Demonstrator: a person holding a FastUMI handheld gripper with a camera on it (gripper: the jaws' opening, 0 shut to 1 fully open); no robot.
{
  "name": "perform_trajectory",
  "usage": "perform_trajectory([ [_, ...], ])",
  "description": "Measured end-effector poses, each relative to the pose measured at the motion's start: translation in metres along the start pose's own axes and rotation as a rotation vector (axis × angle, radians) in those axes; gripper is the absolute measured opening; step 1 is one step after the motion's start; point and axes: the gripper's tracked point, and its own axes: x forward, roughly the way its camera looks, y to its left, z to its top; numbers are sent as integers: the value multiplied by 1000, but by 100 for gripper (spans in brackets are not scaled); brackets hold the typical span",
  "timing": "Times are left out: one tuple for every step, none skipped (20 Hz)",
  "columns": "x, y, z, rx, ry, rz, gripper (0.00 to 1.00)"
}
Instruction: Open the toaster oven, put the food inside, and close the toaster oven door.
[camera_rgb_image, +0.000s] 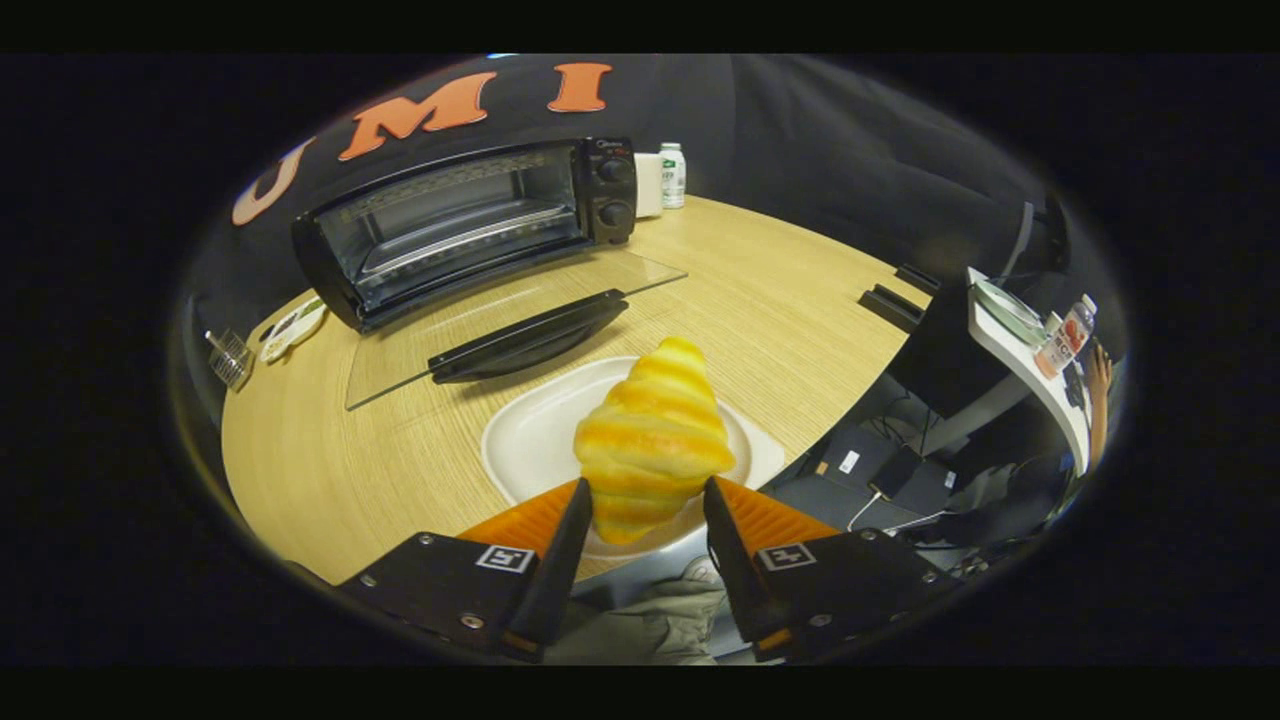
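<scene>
Clamped between the two fingers of the gripper (645, 500) is a golden-yellow, ridged croissant (652, 440), both fingers pressing on its lower flanks while its pointed tip rises toward twelve o'clock. Beneath the croissant lies a white, rounded-rectangle ceramic plate (530, 440), sitting on a round, light-wood-grain table (330, 470); whether the croissant is lifted off the plate or touching it cannot be told. Starting at about nine o'clock on the table's rim, a small clear plastic holder (230, 358) stands beside a flat white oval card with green print (292, 330). At about eleven o'clock from the croissant stands a black toaster oven (470, 225), its cavity showing a wire rack, its two round black knobs (614, 190) stacked on the side nearest twelve o'clock. Its glass door (520, 305) is folded fully down onto the table, and the door's long black handle (530, 338) lies just beyond the plate. Past the oven, at about twelve o'clock, a small white bottle with a green label (673, 175) stands next to a white box (648, 185). Toward three o'clock, off the table, a white shelf (1010, 350) carries bottles, and a person's hand (1100, 372) shows beside it.
</scene>
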Motion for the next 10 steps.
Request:
perform_trajectory([
  [-2,-1,1,-5,3,-3,59],
  [-5,-2,5,-3,-4,5,55],
  [-8,-2,8,-3,-11,14,52],
  [-12,-3,12,-1,-18,22,49],
  [-16,-4,19,-1,-32,36,44],
  [-19,-5,23,-17,-28,50,40],
  [-22,-8,26,-36,-27,61,39],
  [-24,-10,30,-52,-31,72,39],
  [-25,-12,32,-66,-30,81,35],
  [-26,-15,34,-81,-23,91,33],
])
